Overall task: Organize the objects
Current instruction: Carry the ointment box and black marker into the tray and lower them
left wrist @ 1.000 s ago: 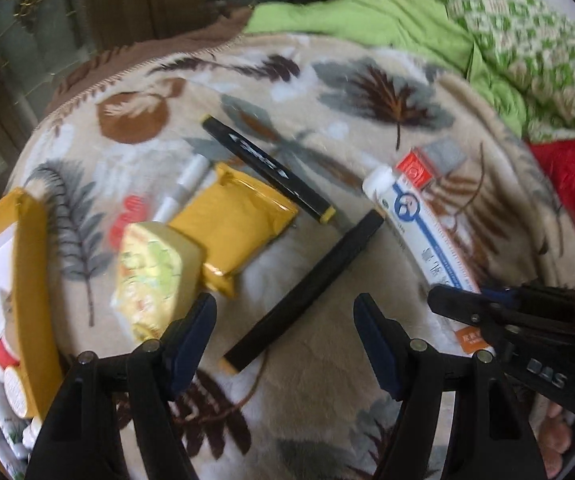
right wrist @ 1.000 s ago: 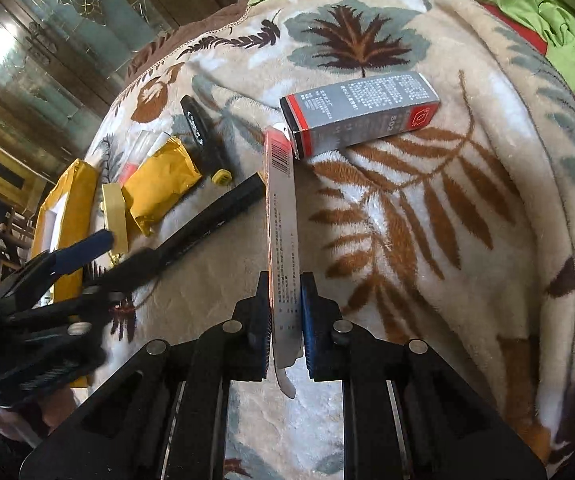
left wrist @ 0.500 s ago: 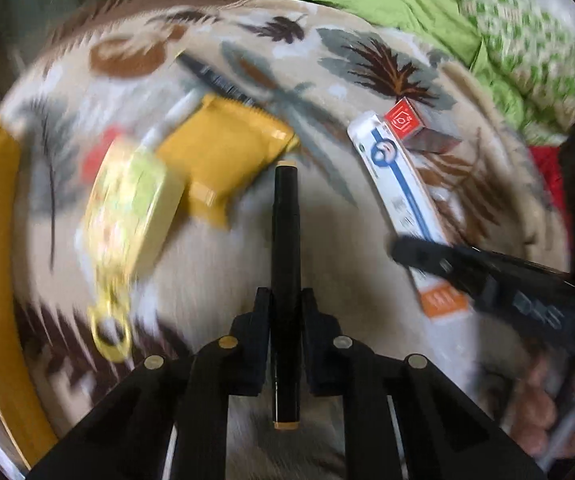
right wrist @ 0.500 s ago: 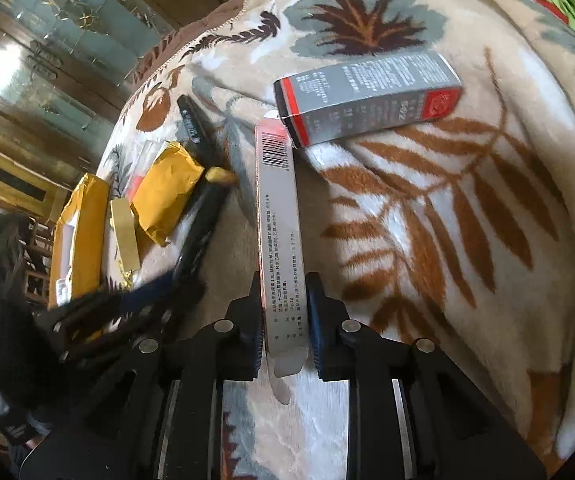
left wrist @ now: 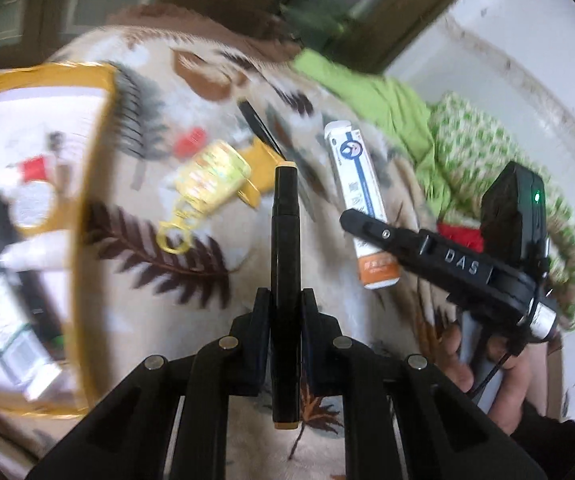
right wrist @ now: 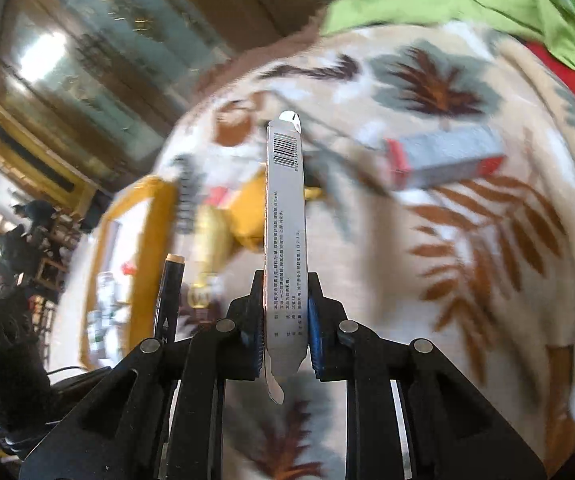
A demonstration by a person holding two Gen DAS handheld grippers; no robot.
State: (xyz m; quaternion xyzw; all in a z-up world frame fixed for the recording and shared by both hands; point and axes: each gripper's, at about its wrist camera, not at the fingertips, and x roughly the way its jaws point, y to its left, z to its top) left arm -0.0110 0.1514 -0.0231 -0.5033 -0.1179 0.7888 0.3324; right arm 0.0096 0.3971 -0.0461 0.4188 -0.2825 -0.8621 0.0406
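My left gripper (left wrist: 285, 304) is shut on a black marker (left wrist: 285, 240) with tan ends, held above the leaf-print blanket (left wrist: 159, 248) and pointing away from me. The same marker (right wrist: 171, 292) shows at the left of the right wrist view. My right gripper (right wrist: 285, 300) is shut on a long white carton (right wrist: 285, 220), seen edge-on with its barcode at the far end and raised off the blanket. In the left wrist view the right gripper (left wrist: 367, 228) grips that white, blue and orange carton (left wrist: 357, 176). A yellow-rimmed box (left wrist: 95, 128) with tubes and bottles lies at the left.
On the blanket lie a grey and red carton (right wrist: 443, 158), a yellow packet (left wrist: 263, 164), a yellow-green keyring item (left wrist: 211, 176), a second black marker (left wrist: 257, 124) and a red-capped piece (left wrist: 191, 140). Green bedding (left wrist: 371, 96) and a red cloth (left wrist: 459, 236) lie at the right. A hand (left wrist: 499, 368) holds the right gripper.
The left gripper shut on the black marker, lifted it and swung left, bringing the yellow-rimmed box into view. The right gripper raised the white carton off the blanket.
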